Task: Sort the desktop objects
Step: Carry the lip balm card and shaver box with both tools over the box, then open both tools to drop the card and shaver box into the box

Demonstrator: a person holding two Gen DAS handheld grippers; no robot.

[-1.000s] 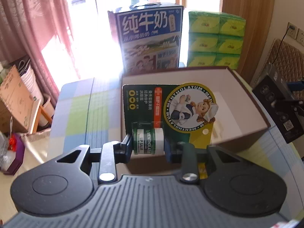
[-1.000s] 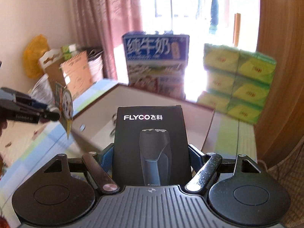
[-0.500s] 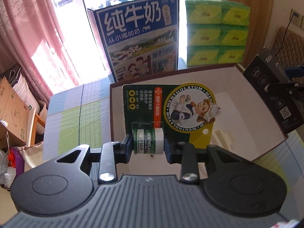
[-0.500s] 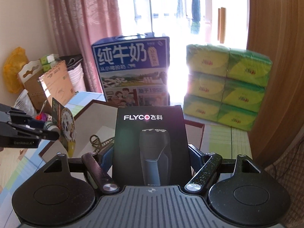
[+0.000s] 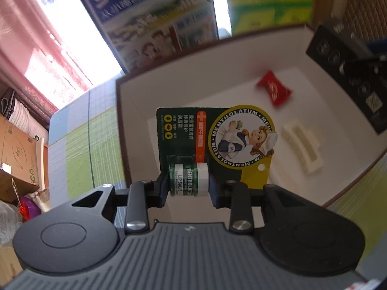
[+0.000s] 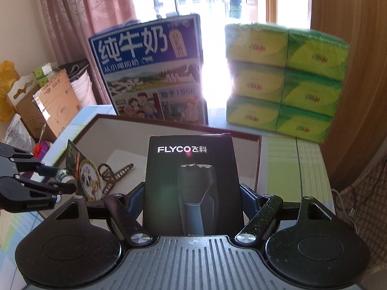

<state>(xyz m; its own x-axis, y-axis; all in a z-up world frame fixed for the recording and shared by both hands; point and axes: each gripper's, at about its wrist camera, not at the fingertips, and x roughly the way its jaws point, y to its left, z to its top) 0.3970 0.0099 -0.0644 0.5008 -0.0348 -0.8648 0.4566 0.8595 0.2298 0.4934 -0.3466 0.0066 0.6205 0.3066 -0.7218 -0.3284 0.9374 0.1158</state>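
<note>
Surface: table (image 6: 307, 162) under a cloth checked in pale green, blue and white.
Tray: open white box with a brown rim (image 5: 169, 60), taking up most of the left wrist view; also seen ahead in the right wrist view (image 6: 169, 124).
Tray contents: red candy wrapper (image 5: 273, 89) at 2 o'clock; white hair clip (image 5: 302, 145) at 3 o'clock; a brown clip (image 6: 116, 174) lies there too.
Left gripper (image 5: 188, 181): jaws narrowed onto the carded lip balm (image 5: 212, 135), held above the tray's floor.
Right gripper (image 6: 193, 193): jaws wide apart, pressed on the sides of the black shaver box (image 6: 191, 176), held upright over the tray's near edge.
Backdrop: milk carton (image 6: 150, 72) at 11 o'clock and stacked green tissue packs (image 6: 285, 79) at 1 o'clock, both beyond the tray.
Room: pink curtain (image 6: 72, 12), bright window, cardboard clutter (image 6: 48, 101) at 9 o'clock, wood panel on the right.
</note>
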